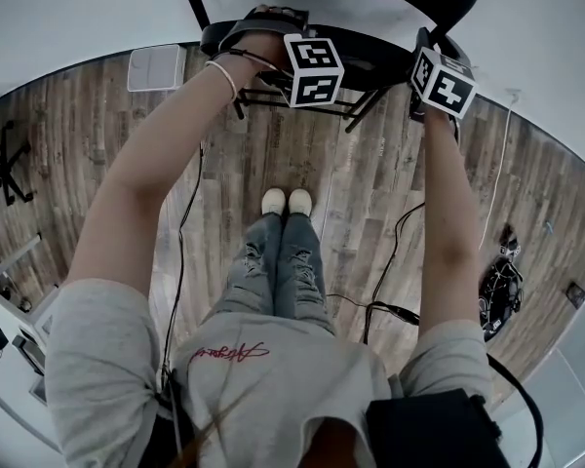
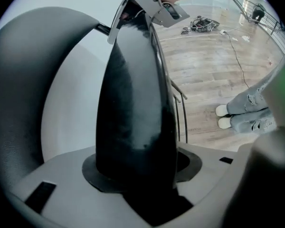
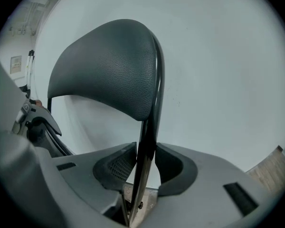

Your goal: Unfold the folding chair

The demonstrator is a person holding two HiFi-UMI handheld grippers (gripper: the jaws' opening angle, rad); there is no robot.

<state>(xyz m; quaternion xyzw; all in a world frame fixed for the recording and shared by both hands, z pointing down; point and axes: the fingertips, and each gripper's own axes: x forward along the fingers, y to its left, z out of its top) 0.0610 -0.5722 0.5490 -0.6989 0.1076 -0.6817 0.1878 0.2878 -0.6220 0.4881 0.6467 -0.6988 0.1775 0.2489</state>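
Observation:
The black folding chair (image 1: 370, 52) stands against the white wall at the top of the head view. My left gripper (image 1: 263, 32) is shut on the edge of its black seat (image 2: 133, 103), which fills the gap between the pads in the left gripper view (image 2: 142, 175). My right gripper (image 1: 424, 47) is shut on the thin black frame tube (image 3: 147, 137) beside the padded backrest (image 3: 109, 65); both pads (image 3: 168, 167) press on the tube. The left gripper (image 3: 35, 118) shows at the left edge of the right gripper view. The chair's legs are mostly hidden behind my arms.
Wood plank floor (image 1: 351, 193) runs below the chair. My white shoes (image 1: 287, 202) stand just in front of it. Black cables (image 1: 390, 261) trail over the floor, with a bundle (image 1: 497, 291) at the right. A white panel (image 1: 156, 66) lies at the left, near the wall.

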